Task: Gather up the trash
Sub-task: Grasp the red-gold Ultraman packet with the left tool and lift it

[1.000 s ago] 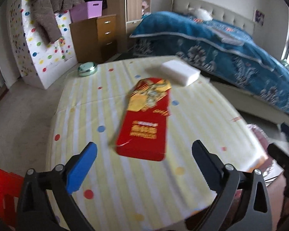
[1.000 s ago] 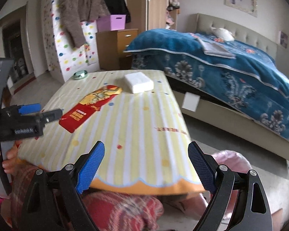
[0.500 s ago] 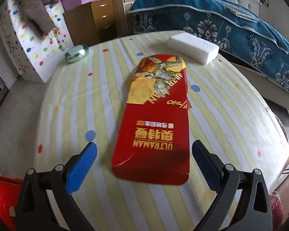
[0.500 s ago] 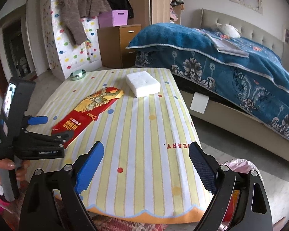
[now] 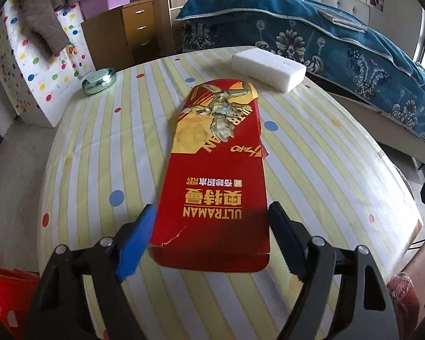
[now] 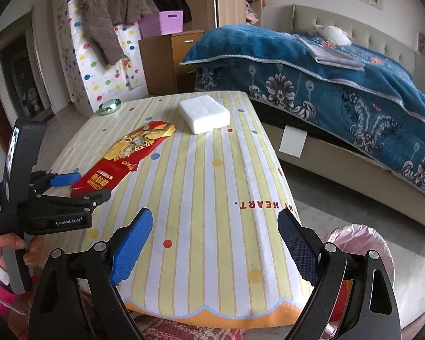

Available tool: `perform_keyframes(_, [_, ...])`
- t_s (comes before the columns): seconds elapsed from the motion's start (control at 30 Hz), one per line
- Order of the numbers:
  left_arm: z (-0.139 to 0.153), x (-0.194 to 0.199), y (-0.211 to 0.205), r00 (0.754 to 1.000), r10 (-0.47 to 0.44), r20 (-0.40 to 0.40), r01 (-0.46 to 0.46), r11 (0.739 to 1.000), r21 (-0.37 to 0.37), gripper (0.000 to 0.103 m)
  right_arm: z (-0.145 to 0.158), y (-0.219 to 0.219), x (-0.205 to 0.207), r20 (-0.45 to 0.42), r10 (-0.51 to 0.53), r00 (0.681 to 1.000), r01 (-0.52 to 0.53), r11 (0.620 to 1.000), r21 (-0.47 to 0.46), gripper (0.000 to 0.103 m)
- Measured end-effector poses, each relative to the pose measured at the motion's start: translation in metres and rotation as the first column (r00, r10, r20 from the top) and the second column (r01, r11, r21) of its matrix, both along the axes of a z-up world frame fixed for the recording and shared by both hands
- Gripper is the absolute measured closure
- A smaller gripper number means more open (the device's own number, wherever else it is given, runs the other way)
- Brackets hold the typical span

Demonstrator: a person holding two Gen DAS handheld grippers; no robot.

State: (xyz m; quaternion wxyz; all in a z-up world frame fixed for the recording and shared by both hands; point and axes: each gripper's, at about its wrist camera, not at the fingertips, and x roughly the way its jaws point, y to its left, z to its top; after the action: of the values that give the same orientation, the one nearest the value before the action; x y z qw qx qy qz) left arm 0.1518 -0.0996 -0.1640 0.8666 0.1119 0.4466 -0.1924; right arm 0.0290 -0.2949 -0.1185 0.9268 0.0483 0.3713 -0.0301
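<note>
A flattened red and gold Ultraman carton (image 5: 215, 175) lies lengthwise on the striped tablecloth (image 5: 325, 170). My left gripper (image 5: 211, 226) straddles its near, torn end. The jaws are closing, with a pad close beside each long edge of the carton, and I see no pressing. From the right wrist view, the left gripper (image 6: 85, 188) sits low at the carton (image 6: 127, 155), held by a hand. My right gripper (image 6: 215, 235) hovers open over the table's near edge with nothing between its fingers.
A white foam block (image 5: 269, 68) and a green round tin (image 5: 99, 80) sit at the table's far side. A pink-lined bin (image 6: 359, 240) stands on the floor by the table's near right corner. A bed with a blue cover (image 6: 340, 85) runs along the right.
My left gripper came down and forward until the carton's near end lay between its jaws, and the jaws have narrowed. The right gripper drifted slightly forward over the table.
</note>
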Motion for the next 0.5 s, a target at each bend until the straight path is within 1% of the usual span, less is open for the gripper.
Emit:
perform_keyframes(0.1, [0.012,-0.006,0.006,0.998,0.029,0.052,-0.027,0.999,-0.036,0.027,0.003,0.003,-0.004,0.009,0.006,1.000,-0.006,1.000,-0.006,0.014])
perform_keyframes(0.23, [0.039,-0.018,0.014,0.989,0.061,0.131,-0.048,0.994,-0.095,0.027,0.007,0.009,-0.005,0.032,0.015,0.999,-0.014,1.000,-0.025,0.014])
perform_keyframes(0.33, [0.057,-0.022,0.017,0.983,0.069,0.171,-0.050,0.992,-0.112,0.027,0.010,0.009,-0.005,0.044,0.021,0.999,-0.020,0.999,-0.026,0.014])
perform_keyframes(0.5, [0.072,-0.021,0.020,0.974,0.090,0.206,-0.066,0.991,-0.120,0.026,0.015,0.014,0.002,0.061,0.040,0.997,-0.038,0.999,-0.035,0.014])
